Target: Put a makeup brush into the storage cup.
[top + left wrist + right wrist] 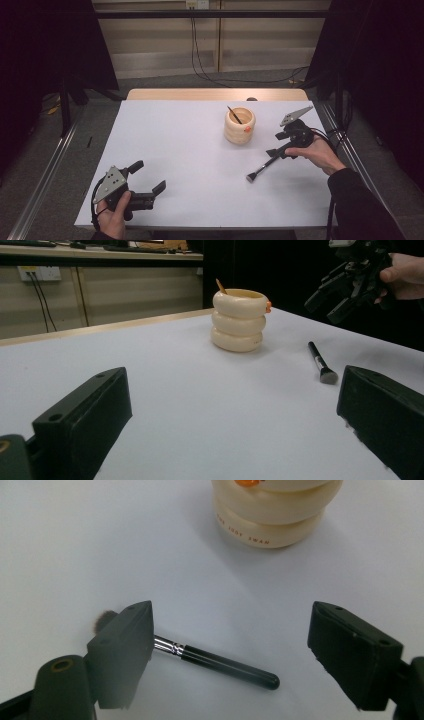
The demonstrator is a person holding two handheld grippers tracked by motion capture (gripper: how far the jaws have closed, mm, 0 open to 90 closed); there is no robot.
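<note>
right gripper (230, 655) hangs open over the makeup brush (220, 662) near the table's right edge, handle lying crosswise between its jaws; left gripper (148, 181), open, sits well apart.

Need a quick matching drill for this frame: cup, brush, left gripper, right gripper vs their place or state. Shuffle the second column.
Things:
1. cream ringed cup
2. makeup brush
3. left gripper
4. right gripper

Places or states:
A. open, low at the near left corner of the table, nothing between its jaws
B. lying flat on the table, bristles toward the near edge
C. upright, far right of centre, a thin stick leaning inside
D. open, poised over the brush handle, not gripping

Pairs: 1-C, 2-B, 3-A, 4-D
</note>
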